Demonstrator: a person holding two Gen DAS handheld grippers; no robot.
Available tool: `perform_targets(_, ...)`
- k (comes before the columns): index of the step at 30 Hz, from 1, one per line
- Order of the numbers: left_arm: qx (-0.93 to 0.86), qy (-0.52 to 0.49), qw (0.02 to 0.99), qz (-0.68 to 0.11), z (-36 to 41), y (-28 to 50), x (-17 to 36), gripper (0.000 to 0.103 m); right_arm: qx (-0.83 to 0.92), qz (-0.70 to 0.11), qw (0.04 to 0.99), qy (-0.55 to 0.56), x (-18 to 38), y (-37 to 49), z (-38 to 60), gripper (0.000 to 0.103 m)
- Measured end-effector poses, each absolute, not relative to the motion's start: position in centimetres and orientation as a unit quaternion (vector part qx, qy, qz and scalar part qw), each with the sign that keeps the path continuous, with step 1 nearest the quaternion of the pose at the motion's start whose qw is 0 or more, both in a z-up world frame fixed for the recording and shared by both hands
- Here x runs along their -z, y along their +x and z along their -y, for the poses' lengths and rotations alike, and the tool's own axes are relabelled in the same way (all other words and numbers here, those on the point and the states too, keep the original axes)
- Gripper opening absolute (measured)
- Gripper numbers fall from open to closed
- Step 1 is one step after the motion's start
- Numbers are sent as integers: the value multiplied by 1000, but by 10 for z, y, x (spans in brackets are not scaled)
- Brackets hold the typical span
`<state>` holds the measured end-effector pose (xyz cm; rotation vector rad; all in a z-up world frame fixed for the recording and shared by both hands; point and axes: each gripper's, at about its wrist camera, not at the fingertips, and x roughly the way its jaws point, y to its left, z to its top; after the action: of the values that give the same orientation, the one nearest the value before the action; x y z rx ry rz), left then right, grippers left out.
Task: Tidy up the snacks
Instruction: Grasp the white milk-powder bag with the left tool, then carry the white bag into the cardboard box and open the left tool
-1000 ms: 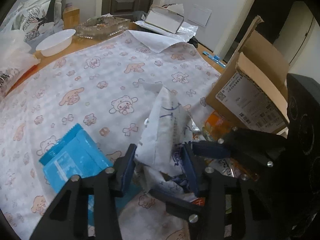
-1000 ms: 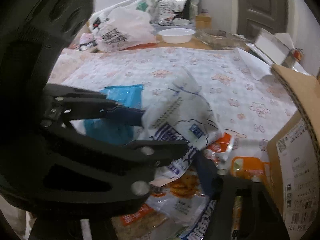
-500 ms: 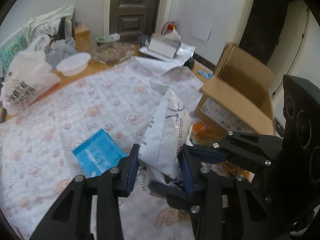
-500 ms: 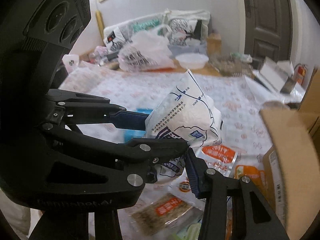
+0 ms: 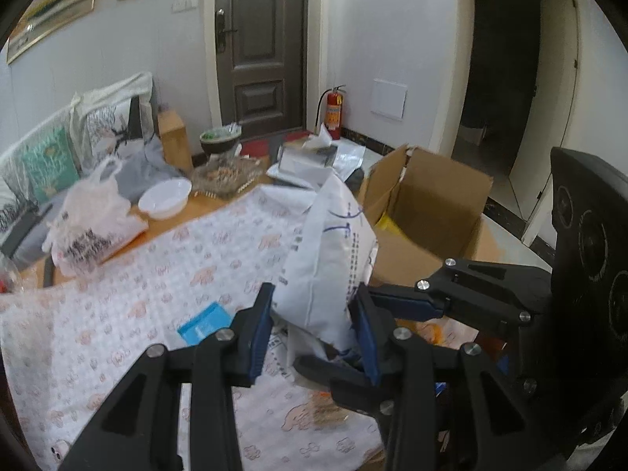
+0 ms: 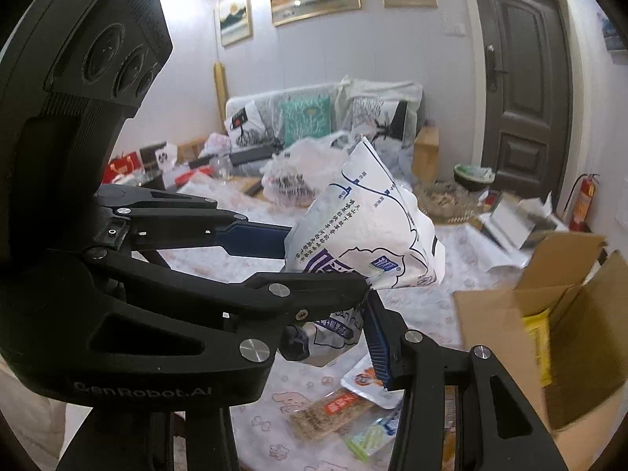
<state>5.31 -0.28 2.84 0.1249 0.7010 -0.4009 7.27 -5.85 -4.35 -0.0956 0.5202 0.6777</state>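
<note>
A puffy white snack bag [image 5: 329, 251] with blue print hangs upright in the air above the cartoon-print tablecloth [image 5: 129, 314]. My left gripper [image 5: 314, 333] is shut on its lower half, blue pads pressing both sides. My right gripper [image 6: 333, 329] is shut on the bag's bottom end, coming in from the right. In the right wrist view the bag [image 6: 365, 231] fills the middle and the left gripper [image 6: 325, 263] reaches across from the left. An open cardboard box [image 5: 431, 212] stands just right of the bag, a yellow packet [image 6: 537, 337] inside it.
A blue packet [image 5: 204, 324] lies on the cloth at left. Below the bag lie a brown cracker pack [image 6: 333, 412], a white-orange pack [image 6: 365, 380] and a green pack [image 6: 373, 435]. A white bowl [image 5: 165, 196], a plastic bag [image 5: 90, 219] and a glass tray [image 5: 227, 176] sit at the far edge.
Both grippers have risen with the white bag, lifting it off the table. The views have tilted up, so the open box, the door and the walls now show.
</note>
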Motion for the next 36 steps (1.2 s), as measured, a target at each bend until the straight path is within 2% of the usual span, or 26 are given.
perform_targets(10,236,99,908,-333,95,78,-51,36,-289,-230,929,-8,25,77,147,40)
perform_targets(20,283,124,876,-371,184,129,-22,36,-240,-265,934,28,51,106,232,40)
perform_targets(30,279,114,846,-439,210,175,30,39,-228,-329,915,47,93,141,262,40)
perform_targets(36,270,99,846,-448,202,187,37,40,-239,-315,918,32,90,138,259,42)
